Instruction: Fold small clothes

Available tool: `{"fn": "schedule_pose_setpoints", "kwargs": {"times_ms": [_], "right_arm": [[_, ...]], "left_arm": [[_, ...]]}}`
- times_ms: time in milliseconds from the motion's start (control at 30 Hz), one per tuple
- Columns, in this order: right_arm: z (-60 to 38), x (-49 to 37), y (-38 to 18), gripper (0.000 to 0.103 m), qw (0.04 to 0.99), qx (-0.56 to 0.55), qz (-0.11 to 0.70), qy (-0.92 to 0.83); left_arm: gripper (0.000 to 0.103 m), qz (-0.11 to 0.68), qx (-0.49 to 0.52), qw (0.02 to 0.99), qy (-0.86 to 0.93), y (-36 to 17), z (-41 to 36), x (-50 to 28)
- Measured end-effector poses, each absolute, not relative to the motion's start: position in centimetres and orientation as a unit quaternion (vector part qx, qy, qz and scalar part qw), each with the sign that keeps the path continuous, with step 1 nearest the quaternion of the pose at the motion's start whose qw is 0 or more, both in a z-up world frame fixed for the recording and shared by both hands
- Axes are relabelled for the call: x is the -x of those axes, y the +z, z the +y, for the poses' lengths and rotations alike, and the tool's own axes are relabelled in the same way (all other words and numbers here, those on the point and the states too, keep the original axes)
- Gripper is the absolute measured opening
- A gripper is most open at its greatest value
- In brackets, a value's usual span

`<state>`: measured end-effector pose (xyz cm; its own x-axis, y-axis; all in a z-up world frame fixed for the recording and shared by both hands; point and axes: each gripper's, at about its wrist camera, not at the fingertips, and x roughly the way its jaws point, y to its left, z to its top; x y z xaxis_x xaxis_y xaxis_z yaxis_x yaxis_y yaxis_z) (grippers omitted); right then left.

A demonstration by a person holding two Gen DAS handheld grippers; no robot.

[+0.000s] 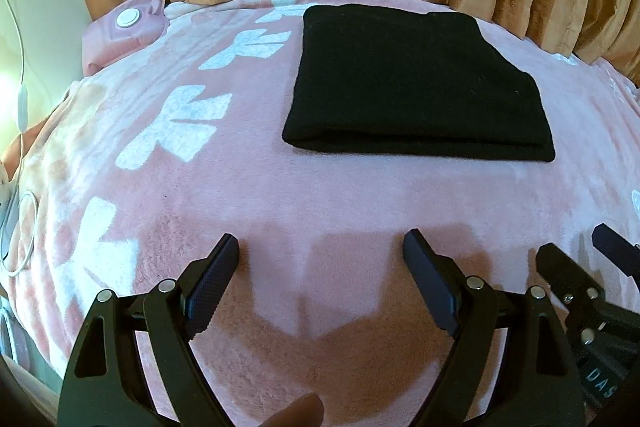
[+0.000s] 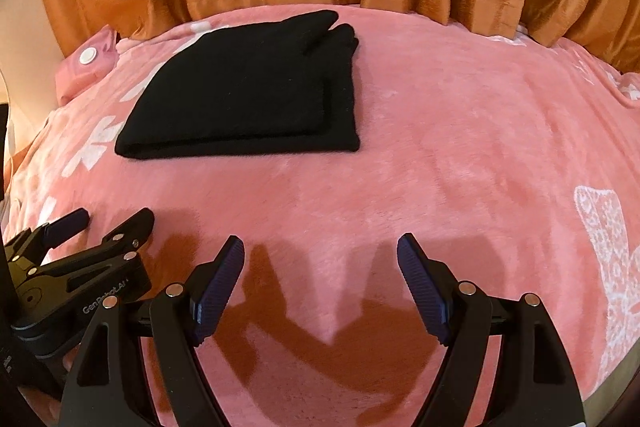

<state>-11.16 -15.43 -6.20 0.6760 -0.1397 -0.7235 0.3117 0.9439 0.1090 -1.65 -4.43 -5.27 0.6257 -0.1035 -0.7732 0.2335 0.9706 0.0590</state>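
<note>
The left tongs (image 1: 320, 251) hover low with their jaws spread wide and nothing between them. The right tongs (image 2: 320, 251) hover just beside them, level, jaws likewise wide apart and holding nothing.

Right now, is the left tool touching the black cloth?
Apart. The left wrist view shows the open left tool well short of the folded black cloth, with bare pink blanket between them.
</note>
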Motion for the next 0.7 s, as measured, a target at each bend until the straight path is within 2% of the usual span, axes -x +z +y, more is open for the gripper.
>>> {"fn": "schedule_pose_setpoints", "kwargs": {"times_ms": [700], "right_arm": [[-15.4, 11.02, -6.38, 0.077, 0.905, -0.12, 0.389, -0.123]], "left_arm": [[0.082, 0.427, -0.079, 0.896, -0.094, -5.31, -4.82, 1.91]]}}
